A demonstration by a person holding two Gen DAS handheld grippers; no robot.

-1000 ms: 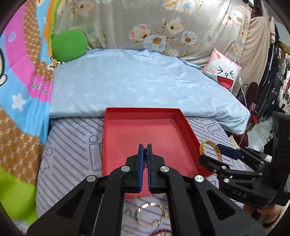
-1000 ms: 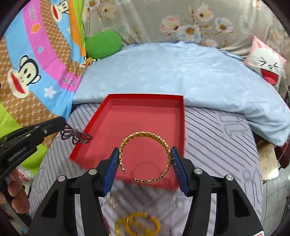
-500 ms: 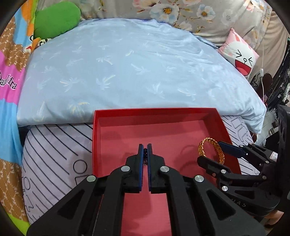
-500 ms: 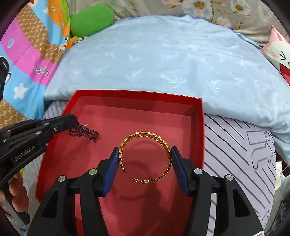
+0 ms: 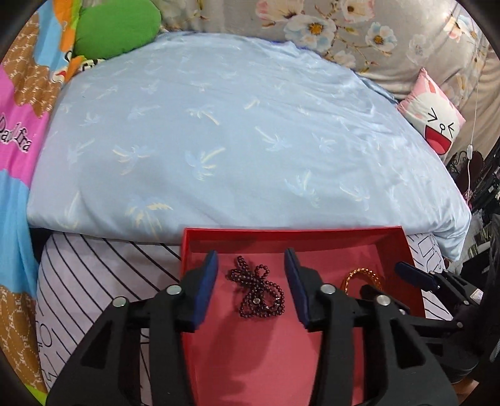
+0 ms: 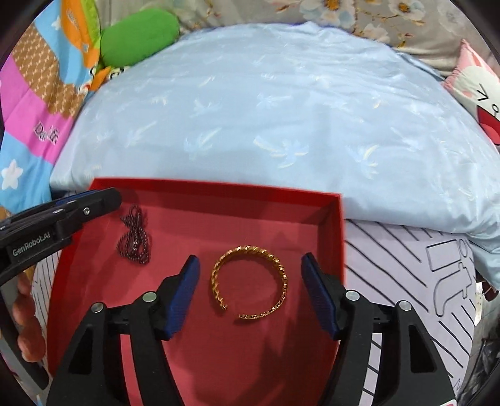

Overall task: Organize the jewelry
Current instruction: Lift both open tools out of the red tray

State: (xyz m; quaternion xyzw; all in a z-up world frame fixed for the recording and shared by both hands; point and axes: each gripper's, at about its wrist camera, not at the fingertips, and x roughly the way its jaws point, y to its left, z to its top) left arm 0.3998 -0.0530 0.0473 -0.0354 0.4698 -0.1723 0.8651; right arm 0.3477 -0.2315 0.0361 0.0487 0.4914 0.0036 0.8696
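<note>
A red tray (image 5: 281, 237) (image 6: 218, 187) lies on a striped mat. A dark beaded necklace (image 5: 257, 292) lies on the tray floor between the open fingers of my left gripper (image 5: 251, 281). It also shows in the right wrist view (image 6: 134, 235). A gold open bangle (image 6: 250, 285) lies on the tray floor between the open fingers of my right gripper (image 6: 250, 292). Part of the bangle (image 5: 361, 276) shows in the left wrist view, behind my left gripper's right finger. Both grippers are empty.
A light blue quilt (image 5: 218, 140) (image 6: 265, 109) lies just behind the tray. A green cushion (image 5: 118, 28) and a pink rabbit pillow (image 5: 434, 118) sit further back. The striped mat (image 6: 406, 265) (image 5: 93, 274) extends both sides of the tray.
Both grippers opened. The left let go of the necklace and the right let go of the bangle; both pieces now lie on the tray floor.
</note>
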